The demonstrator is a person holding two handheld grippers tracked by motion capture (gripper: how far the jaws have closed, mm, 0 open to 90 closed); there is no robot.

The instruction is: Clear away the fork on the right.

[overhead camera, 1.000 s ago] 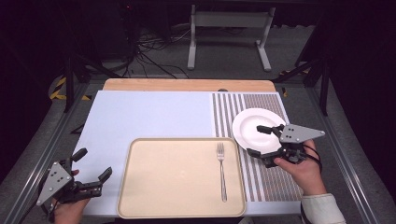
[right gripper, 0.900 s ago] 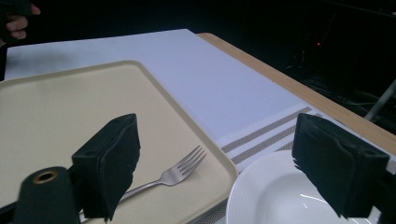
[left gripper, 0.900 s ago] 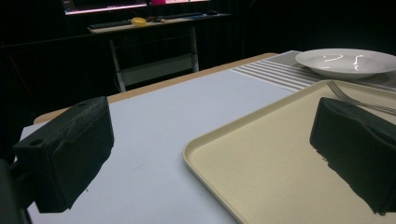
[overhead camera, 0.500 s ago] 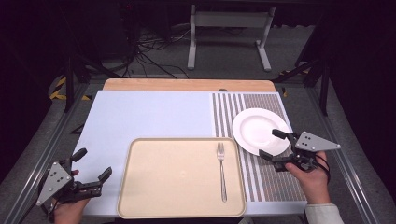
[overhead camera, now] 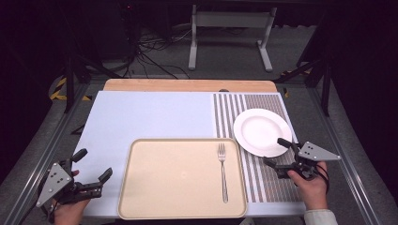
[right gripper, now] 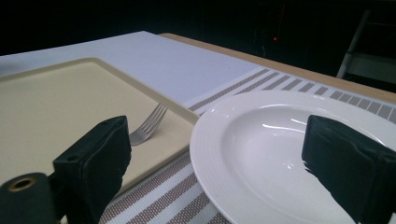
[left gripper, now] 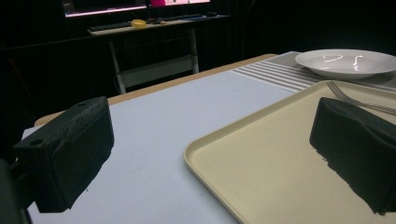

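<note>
A white plate [overhead camera: 262, 131] rests on the striped mat at the right. A beige tray [overhead camera: 183, 140] lies at the front centre with a silver fork [overhead camera: 222, 171] on its right side. My right gripper [overhead camera: 276, 152] sits low at the plate's near right edge, open; its jaws have just been opening, with nothing pressed between them. In the right gripper view the plate [right gripper: 280, 154] lies ahead of the gap, with the fork [right gripper: 148, 125] to its left. My left gripper [overhead camera: 94, 164] is open, left of the tray, holding nothing. In the left gripper view the tray [left gripper: 261, 154] lies just ahead.
A pale blue mat [overhead camera: 150, 115] covers the table's left and middle, and a striped mat [overhead camera: 270, 187] covers the right. A wooden strip [overhead camera: 187, 85] runs along the far edge. Beyond the table are a metal stand [overhead camera: 230, 37] and cables on the floor.
My right gripper has drawn back from the plate's right side toward the person and sunk lower, its jaws a little wider. The plate, fork, tray and left gripper stay where they were.
</note>
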